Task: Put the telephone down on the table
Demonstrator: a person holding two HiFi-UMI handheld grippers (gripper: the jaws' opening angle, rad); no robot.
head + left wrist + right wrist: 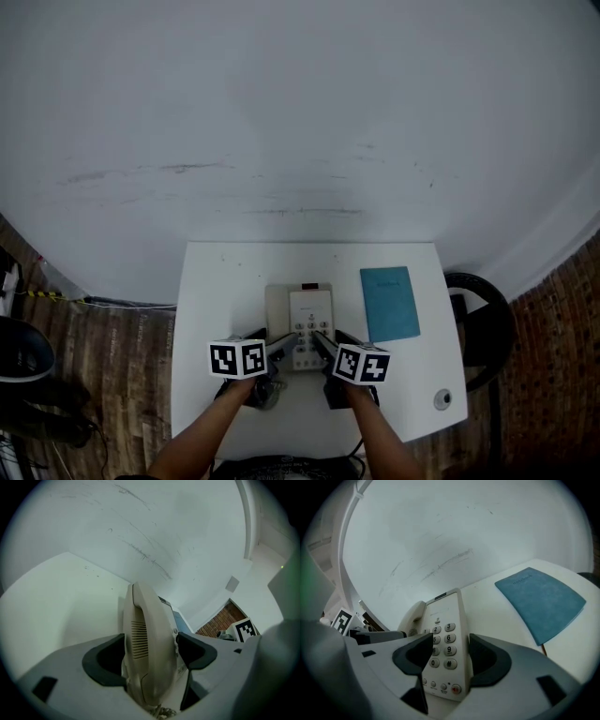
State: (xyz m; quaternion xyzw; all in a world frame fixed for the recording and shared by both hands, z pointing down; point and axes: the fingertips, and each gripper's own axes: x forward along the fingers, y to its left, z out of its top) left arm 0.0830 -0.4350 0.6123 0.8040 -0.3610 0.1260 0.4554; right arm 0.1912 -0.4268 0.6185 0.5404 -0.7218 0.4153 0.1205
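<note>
A beige telephone base [309, 314] with a keypad [447, 634] rests on the white table [216, 281]. Its handset [145, 653] lies along the base's left side [410, 618]. My left gripper [152, 651] is shut on the handset near its lower end, a pad against each side. My right gripper [447, 656] stands open at the base's near right part. One of its fingers [422, 656] is over the keys and the other [480, 660] is beside the base's right edge. In the head view both grippers, left [277, 349] and right [323, 345], meet at the phone's near end.
A blue notebook [389, 303] lies flat just right of the phone [541, 602]. A small round object [442, 400] sits near the table's front right corner. A coiled cord [161, 712] hangs below the handset. A black chair [483, 328] stands beside the table's right edge.
</note>
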